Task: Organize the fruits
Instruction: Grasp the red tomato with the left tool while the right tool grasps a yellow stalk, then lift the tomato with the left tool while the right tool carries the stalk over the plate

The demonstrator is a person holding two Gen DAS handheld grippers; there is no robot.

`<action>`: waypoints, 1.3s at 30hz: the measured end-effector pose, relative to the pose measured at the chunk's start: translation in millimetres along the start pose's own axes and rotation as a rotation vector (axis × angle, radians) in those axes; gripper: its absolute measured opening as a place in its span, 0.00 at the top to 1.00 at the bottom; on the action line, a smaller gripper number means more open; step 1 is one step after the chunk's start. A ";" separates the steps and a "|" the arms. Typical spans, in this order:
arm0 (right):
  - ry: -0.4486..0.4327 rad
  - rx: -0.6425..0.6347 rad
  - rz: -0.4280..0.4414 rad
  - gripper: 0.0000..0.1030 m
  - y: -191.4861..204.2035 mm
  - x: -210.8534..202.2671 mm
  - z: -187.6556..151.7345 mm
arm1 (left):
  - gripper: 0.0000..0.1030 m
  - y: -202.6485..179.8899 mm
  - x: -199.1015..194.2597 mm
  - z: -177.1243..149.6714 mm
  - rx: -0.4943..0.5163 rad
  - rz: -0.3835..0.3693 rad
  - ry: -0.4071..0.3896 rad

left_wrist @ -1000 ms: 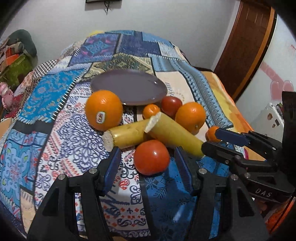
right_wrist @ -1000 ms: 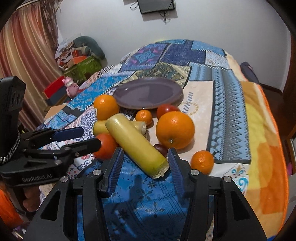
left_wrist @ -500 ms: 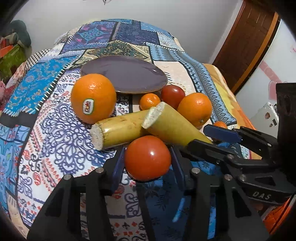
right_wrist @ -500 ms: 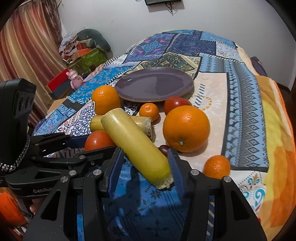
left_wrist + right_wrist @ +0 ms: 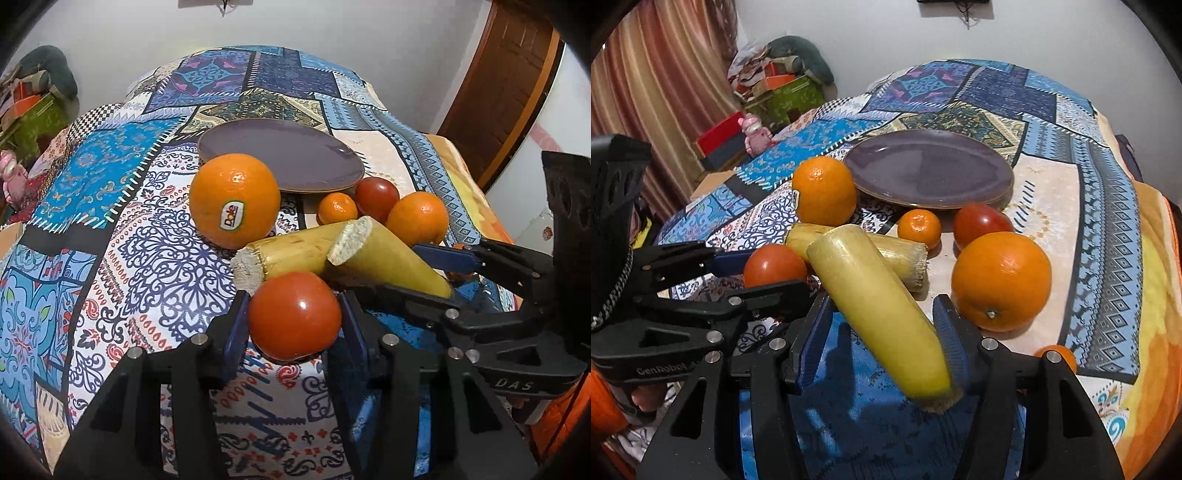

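On the bed (image 5: 110,229), the plate (image 5: 280,155) lies behind the fruit. The stickered orange (image 5: 234,201) sits left, the cane pieces (image 5: 291,254) crossed before it, nearest tomato (image 5: 293,315) frontmost.

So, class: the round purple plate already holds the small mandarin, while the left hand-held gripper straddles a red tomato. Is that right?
Not quite. The round purple plate holds nothing; the small mandarin lies on the cloth beside it, as the right wrist view shows. The left hand-held gripper does straddle the red tomato.

Tomato (image 5: 294,315): smooth, glossy skin. Sugarcane piece (image 5: 879,310): waxy yellow rind, rough fibrous cut ends. Orange (image 5: 234,201): dimpled peel, glossy sticker. Plate (image 5: 929,168): glazed purple ceramic, satin sheen. Bedspread (image 5: 110,229): printed matt cloth. Left claw (image 5: 293,326): matt black plastic, ribbed blue pads, metal screws.
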State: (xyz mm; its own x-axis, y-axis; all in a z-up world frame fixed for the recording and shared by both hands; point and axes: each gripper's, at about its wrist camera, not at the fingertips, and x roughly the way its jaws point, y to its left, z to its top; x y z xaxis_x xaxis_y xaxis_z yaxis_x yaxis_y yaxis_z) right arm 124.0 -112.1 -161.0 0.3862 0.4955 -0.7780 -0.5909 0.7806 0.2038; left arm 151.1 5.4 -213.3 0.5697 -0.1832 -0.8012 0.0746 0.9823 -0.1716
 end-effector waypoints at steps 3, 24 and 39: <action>0.016 -0.021 0.004 0.46 2.0 4.2 0.5 | 0.53 2.9 -2.4 -1.0 0.000 0.007 -0.006; 0.028 0.032 0.042 0.67 0.5 2.2 -2.3 | 0.53 -2.0 -18.7 0.3 0.018 0.009 -0.045; 0.066 0.100 0.028 0.67 -6.8 11.9 -9.7 | 0.53 -4.8 -28.4 3.8 0.024 0.013 -0.068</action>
State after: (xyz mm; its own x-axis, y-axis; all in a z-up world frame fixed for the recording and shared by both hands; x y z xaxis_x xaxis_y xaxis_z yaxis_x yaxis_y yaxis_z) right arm 125.7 -115.3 -177.3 0.3212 0.4936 -0.8082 -0.5260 0.8027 0.2811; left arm 137.7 6.0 -187.5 0.6247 -0.1679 -0.7626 0.0860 0.9855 -0.1465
